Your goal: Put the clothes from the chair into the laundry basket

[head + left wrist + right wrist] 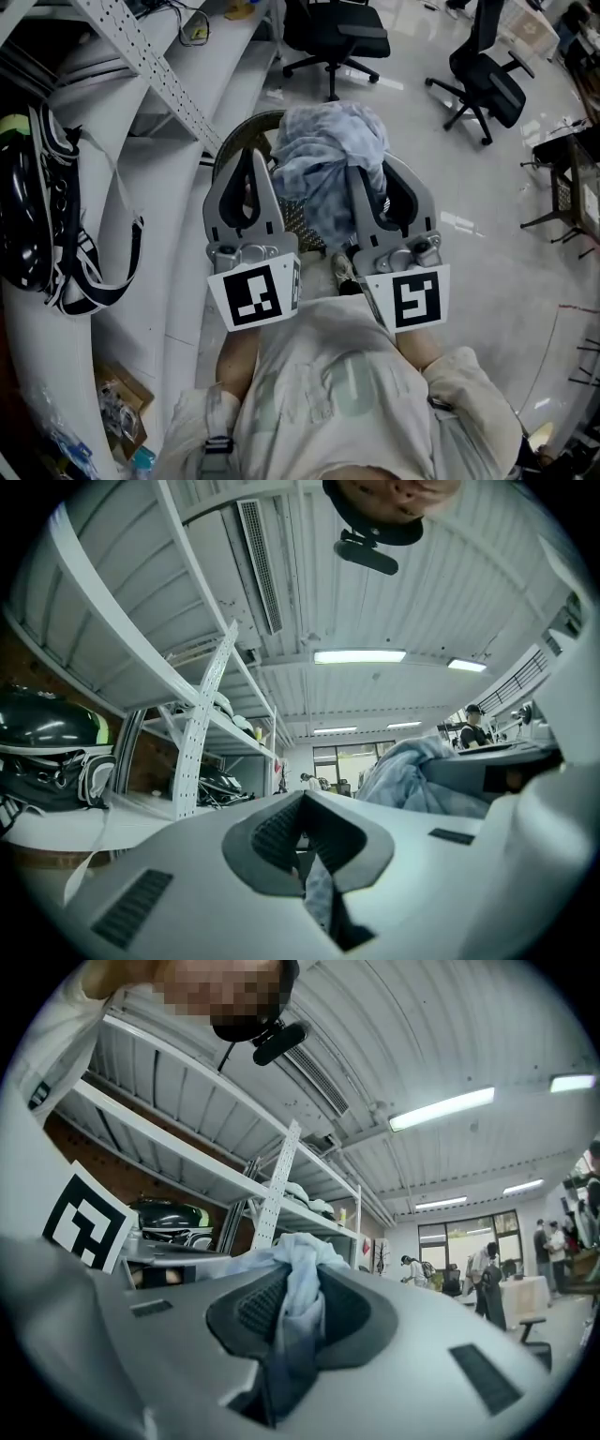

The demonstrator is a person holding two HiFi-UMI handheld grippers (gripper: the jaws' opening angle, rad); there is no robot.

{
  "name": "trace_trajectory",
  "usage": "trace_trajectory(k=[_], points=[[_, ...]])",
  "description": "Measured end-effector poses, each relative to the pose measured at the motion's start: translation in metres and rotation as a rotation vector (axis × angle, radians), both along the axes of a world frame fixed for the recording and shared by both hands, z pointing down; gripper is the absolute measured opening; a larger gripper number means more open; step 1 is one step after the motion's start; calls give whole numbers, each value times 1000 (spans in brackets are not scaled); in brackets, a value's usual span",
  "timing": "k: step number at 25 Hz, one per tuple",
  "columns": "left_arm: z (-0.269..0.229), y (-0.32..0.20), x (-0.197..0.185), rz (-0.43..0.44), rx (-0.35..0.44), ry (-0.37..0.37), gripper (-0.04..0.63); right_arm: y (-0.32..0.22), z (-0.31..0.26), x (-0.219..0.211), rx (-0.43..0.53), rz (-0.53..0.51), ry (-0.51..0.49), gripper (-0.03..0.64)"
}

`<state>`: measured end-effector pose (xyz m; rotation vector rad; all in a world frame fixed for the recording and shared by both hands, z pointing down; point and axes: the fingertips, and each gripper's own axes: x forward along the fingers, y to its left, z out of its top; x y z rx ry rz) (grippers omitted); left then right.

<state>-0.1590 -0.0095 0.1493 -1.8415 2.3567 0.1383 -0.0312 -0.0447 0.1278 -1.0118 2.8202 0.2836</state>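
Observation:
A bundle of pale blue clothes [328, 159] hangs between both grippers, right over a round dark mesh laundry basket [232, 142] on the floor. My left gripper [251, 178] is at the bundle's left side, shut on a fold of the blue cloth [319, 897] that shows between its pads. My right gripper [364, 202] is at the bundle's right side, shut on a thicker twist of the same cloth [295, 1307]. In both gripper views the jaws point up toward the ceiling. More of the bundle [412, 775] shows beyond the left gripper [302, 808]. The chair that held the clothes cannot be picked out.
A white shelf rack [141, 56] with a dark helmet [19, 216] and black-and-white straps stands close on the left. Two black office chairs [333, 37] [483, 80] stand on the shiny floor beyond the basket. A cardboard box [117, 403] lies at the lower left. People stand far off [487, 1274].

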Motion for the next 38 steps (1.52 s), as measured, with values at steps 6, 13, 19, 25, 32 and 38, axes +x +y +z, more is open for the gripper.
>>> trace_trajectory(k=[6,13,19,25,32,38], points=[[2,-19,22,70,-10,-10,17,-22,6,27,-22,75,-4,80],[24,-57,71,200,-70,5,17,-67,29,107,-65,251,30,80],[47,-102,120,296,-150,-19,17,-100,106,168,-196,341,122,81],[78,-141,181,398,-235,-48,17,-129,244,231,-473,413,127,81],[104,-163,209,445,-288,-46,17,-137,380,282,-815,515,151,84],[121,-167,209,443,-324,-43,17,-135,424,283,-859,519,264,84]])
